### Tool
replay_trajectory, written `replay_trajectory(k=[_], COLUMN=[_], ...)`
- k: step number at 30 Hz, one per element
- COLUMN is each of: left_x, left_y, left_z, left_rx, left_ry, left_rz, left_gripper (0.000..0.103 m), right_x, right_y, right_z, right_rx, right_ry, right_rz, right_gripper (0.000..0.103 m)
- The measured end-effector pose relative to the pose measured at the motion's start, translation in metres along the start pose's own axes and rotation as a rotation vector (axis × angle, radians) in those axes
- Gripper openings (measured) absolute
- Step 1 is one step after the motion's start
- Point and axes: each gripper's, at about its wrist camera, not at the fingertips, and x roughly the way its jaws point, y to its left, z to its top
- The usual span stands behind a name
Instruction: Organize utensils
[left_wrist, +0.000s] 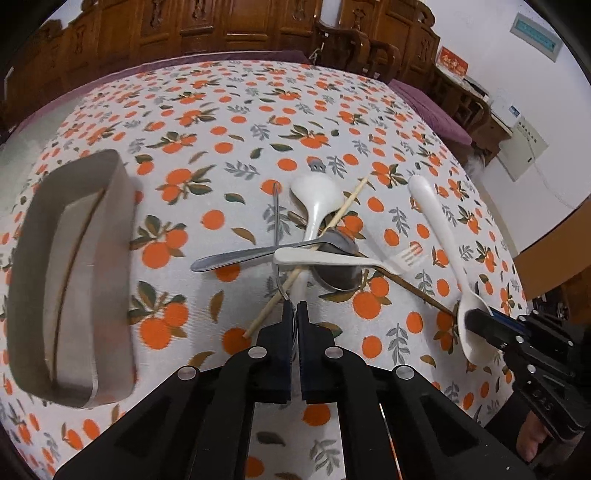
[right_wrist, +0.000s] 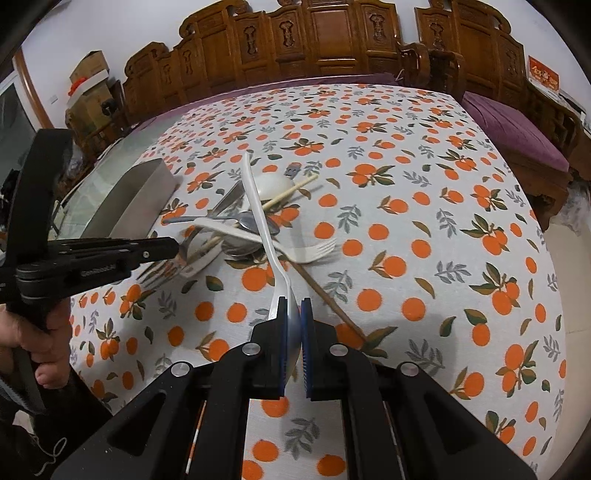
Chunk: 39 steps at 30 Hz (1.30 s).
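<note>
On the table (left_wrist: 229, 110), a tray (left_wrist: 70, 273) sits at the left, apart from a heap of utensils (left_wrist: 314, 243) near the middle, where a chopstick (left_wrist: 314, 247) lies aslant across a metal spoon (left_wrist: 266, 254) and under a plastic fork (left_wrist: 347, 260). A long spoon (left_wrist: 443, 236) lies to the right of the heap. A carved bench (right_wrist: 314, 40) stands behind the table.
</note>
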Motion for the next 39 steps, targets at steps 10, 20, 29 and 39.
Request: replay_trajectory(k=[10, 20, 29, 39], left_x=[-0.038, -0.071, -0.092, -0.111], left_y=[0.02, 0.021, 0.049, 0.108], left_z=[0.005, 0.017, 0.011, 0.008], left_rx=[-0.002, 0.013, -0.018, -0.072], left_ry=[-0.037, -0.098, -0.122, -0.144], left_rz=[-0.025, -0.038, -0.026, 0.032], left_gripper=[0.001, 0.002, 0.002, 0.002], right_x=[0.0, -0.006, -0.004, 0.013], right_y=[0.031, 0.046, 0.067, 0.109], right_z=[0.013, 0.022, 0.032, 0.049], right_rx=[-0.031, -0.042, -0.058, -0.102], right_ry=[-0.015, -0.027, -0.033, -0.021], right_rz=[0.015, 0.019, 0.03, 0.063], right_gripper=[0.008, 0.008, 0.008, 0.008])
